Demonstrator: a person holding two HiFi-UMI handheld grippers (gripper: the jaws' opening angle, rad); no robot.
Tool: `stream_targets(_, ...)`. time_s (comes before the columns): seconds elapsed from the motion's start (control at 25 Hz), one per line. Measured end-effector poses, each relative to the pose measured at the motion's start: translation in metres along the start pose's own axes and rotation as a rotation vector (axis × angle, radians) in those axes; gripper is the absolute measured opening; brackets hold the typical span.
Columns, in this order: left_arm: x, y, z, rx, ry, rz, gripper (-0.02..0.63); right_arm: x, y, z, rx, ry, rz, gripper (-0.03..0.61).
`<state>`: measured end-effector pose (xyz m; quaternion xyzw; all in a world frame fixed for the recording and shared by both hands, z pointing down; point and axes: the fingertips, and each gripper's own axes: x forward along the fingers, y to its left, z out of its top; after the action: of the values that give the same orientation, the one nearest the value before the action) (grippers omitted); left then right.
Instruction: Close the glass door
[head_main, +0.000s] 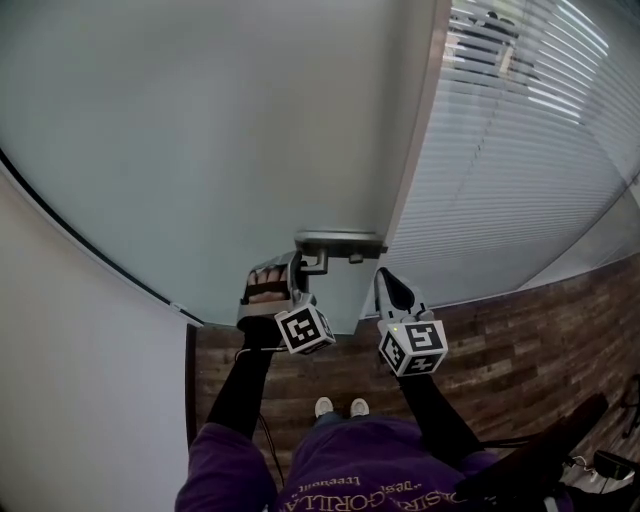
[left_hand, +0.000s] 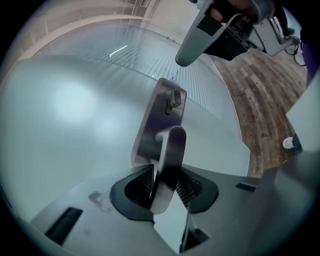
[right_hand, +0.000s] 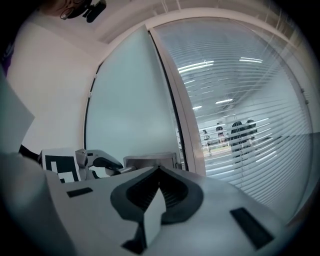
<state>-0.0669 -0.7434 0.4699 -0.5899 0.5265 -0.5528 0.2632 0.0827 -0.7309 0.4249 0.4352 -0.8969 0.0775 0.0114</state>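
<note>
Glass: one door (head_main: 200, 130), one handle (left_hand: 169, 150)

Figures (right_hand: 242, 131) behind blinds (right_hand: 260, 90) small, slat-striped; glass door (head_main: 200, 130) top cropped.

Frosted glass door (head_main: 200, 130), upright, metal lever handle (left_hand: 170, 150)
</note>
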Motion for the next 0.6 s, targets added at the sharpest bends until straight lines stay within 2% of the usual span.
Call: stream_targets(0.6,0.027,0.009,0.010,-0.052,0.000,-0.044,0.114,0.014,0.002,0.003,-0.013,-0.007,-0.024,-0.009)
